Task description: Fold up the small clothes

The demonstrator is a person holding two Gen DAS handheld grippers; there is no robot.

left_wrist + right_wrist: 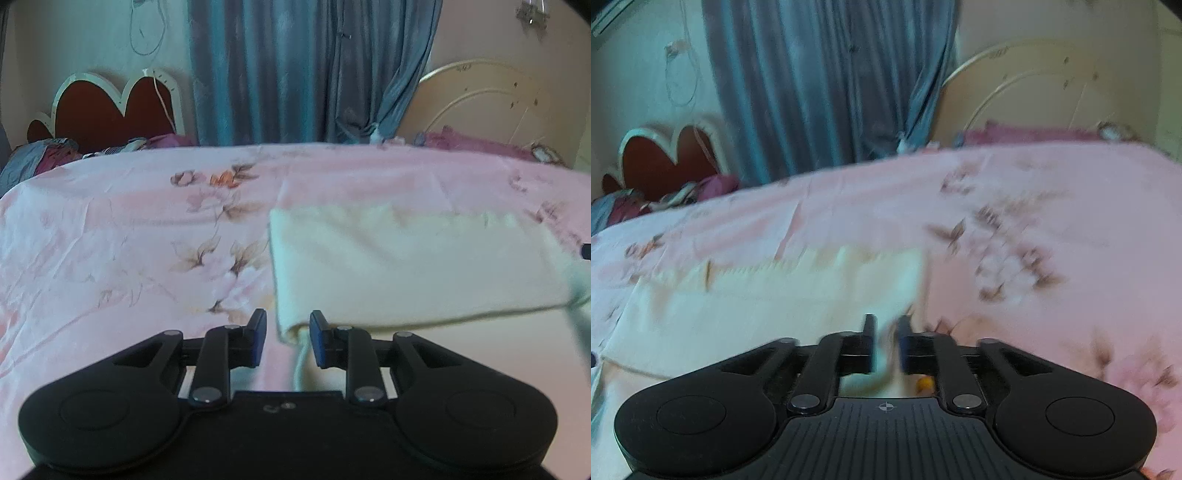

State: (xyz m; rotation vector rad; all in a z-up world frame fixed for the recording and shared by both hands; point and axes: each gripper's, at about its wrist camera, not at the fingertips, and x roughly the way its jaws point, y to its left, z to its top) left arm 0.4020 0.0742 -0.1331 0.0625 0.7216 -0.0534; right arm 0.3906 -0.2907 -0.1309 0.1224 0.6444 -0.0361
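surface: bed, pink floral sheet (110, 240) | on it: folded cream garment (406, 266) | place: right of sheet's flower print

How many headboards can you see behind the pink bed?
2: a red heart-shaped headboard at the far left and a cream arched headboard at the far right, blue curtain between. More may be hidden.
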